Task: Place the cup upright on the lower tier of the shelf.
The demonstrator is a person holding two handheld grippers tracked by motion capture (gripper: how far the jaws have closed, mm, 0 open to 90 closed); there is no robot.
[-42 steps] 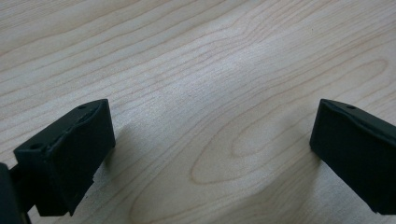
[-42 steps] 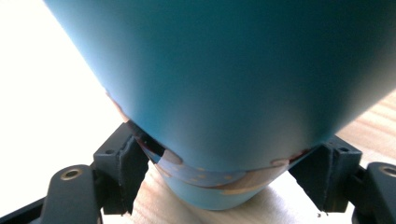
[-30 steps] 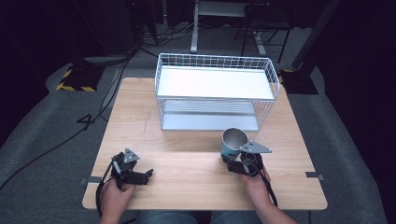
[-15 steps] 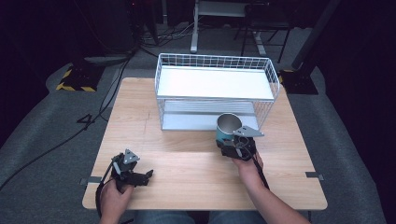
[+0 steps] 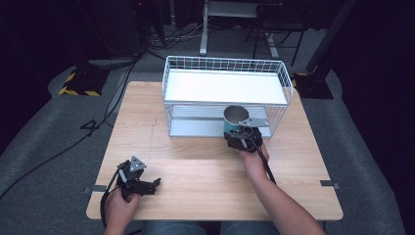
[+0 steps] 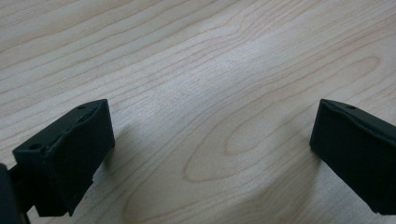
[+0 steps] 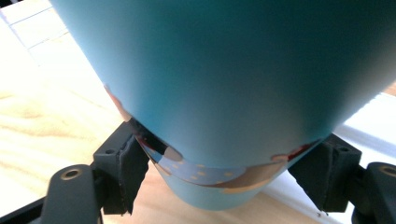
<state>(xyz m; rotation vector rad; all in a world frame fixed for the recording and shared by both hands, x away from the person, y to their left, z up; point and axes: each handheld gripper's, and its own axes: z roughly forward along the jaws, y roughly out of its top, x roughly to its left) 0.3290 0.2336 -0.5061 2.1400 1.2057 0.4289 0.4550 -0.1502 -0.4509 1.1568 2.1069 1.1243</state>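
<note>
**Cup carried up to the wire rack, left tool parked**

Since a second ago your right hand has pushed forward from the near edge of the table, and the teal cup has gone with it, away from you and up to the front of the rack.

From the high view, your right gripper point(image 5: 241, 138) now sits just in front of the white wire rack point(image 5: 226, 90), with the cup point(image 5: 235, 119) at its tip, open mouth tilted up towards the camera. The cup overlaps the rack's lower front, so I judge you are lining it up with the bottom shelf; I cannot tell whether it has passed the wires yet. Your left gripper point(image 5: 138, 180) rests low at the near left corner of the wooden table point(image 5: 195, 161), well apart from the rack, likely parked to keep out of the way.

In the left gripper view, the two black jaws stand wide apart with nothing but bare wood grain between them, so that tool is idle.

In the right gripper view, your jaws are clamped on the cup's point(image 7: 224, 84) lower body, one pad on each side near the patterned band above its base. Gripping low leaves the rim free, which should help it slide under the shelf. Pale wire and table show behind it.
</note>
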